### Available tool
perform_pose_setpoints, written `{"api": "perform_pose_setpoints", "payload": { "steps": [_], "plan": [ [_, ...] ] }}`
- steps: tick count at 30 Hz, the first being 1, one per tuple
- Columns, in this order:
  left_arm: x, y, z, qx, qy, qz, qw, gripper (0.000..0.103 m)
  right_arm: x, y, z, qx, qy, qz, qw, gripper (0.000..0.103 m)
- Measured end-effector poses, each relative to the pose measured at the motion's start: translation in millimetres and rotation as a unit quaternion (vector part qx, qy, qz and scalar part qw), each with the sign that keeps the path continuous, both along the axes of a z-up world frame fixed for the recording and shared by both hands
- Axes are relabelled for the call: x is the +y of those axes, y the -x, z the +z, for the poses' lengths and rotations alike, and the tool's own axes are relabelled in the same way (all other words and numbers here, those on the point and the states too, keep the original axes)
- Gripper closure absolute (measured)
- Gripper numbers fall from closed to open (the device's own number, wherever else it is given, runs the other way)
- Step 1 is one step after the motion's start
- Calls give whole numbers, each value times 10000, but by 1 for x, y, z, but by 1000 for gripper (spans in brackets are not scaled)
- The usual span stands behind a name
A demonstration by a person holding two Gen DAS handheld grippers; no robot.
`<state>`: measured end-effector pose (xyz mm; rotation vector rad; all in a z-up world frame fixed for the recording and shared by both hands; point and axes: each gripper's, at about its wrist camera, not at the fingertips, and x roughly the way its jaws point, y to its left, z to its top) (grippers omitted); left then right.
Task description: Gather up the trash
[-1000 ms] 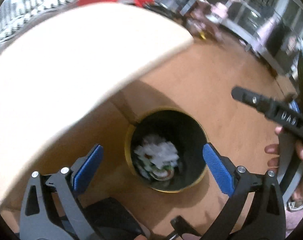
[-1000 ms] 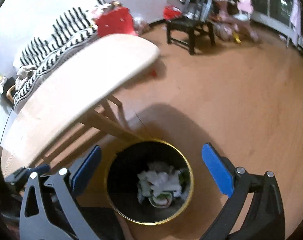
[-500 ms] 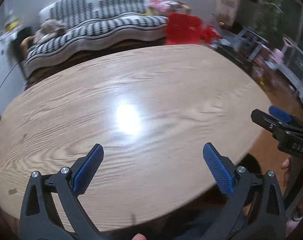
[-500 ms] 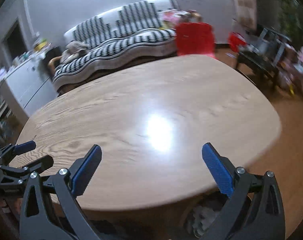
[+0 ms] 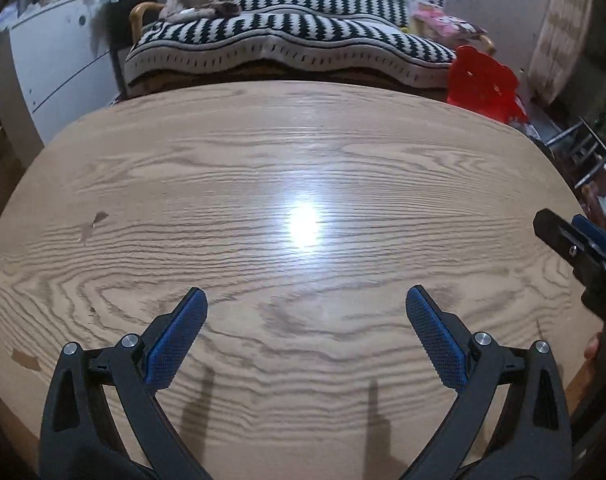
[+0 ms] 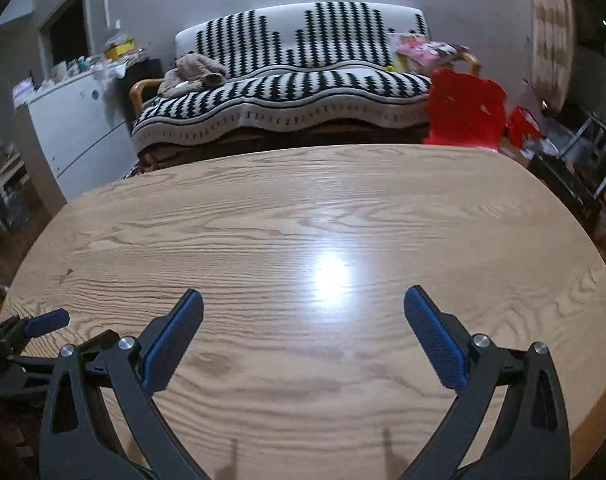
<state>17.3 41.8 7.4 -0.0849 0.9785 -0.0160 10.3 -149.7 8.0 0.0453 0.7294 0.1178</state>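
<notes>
Tongs first: my left tongs [image 5: 306, 308] hang with their blue pads spread wide and nothing between them, and my right tongs [image 6: 303, 310] are just as wide and just as bare. I hold both level over the near edge of the oval wooden counter [image 5: 263, 168], pointing across it, which I judge suits a scan of the surface better than a grab.

As for trash, I see none on the counter from either wrist view. The grain runs bare from the near edge to the far edge, with only a ceiling-light glare [image 5: 303, 226] near the middle and a few small dark flecks [image 5: 97, 220] toward the left side, which look like marks in the wood, though they are too small for me to be sure. No bin shows in either view.

Beyond the far edge of the counter sits a sofa under a black-and-white patterned cover [image 6: 299, 80], a brownish bundle of cloth [image 6: 195, 72] on its left end. A red plastic chair [image 6: 465, 108] stands off the counter's far right corner, and a white cabinet [image 6: 75, 120] off its far left.

From these views I judge the counter is done, unless something lies past its edges where I cannot see. My next look would go to the floor around the counter.
</notes>
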Motion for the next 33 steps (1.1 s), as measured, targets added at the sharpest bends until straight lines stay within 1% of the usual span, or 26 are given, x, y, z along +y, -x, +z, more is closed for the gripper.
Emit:
{"api": "perform_pose_setpoints", "payload": {
  "steps": [2,4,6,9,12,16,22,24,29,33],
  "plan": [
    [2,-7,-4,73,44,-1,10000,6,6,-5,-9,73,126,85,9999,6],
    [1,-11,-4,28,41,15,10000,6,7,-14,-15,230,233,119,9994,6],
    [5,-16,-4,-11,66,18,10000,6,5,-11,-18,240,245,61,9994,6],
    [5,-19,-4,-17,205,-4,9998,6,4,-12,-24,335,253,80,9991,6],
    [-1,-20,-3,-72,68,-50,9999,6,5,-11,-29,401,376,142,9984,6],
    [-8,-17,-1,-97,72,-130,9998,6,1,-8,-30,441,334,138,9984,6],
    [-6,-14,-3,-39,167,-60,9998,6,2,-2,-30,514,242,190,9982,6],
    [-6,-14,-2,-31,174,-42,9998,6,3,0,-30,500,279,177,9982,6],
    [-14,-10,-2,-53,13,-76,10000,6,0,2,-31,570,282,57,9980,6],
    [-16,-5,0,-99,184,-106,9997,6,-1,8,-31,575,205,87,9981,6]
  ]
}}
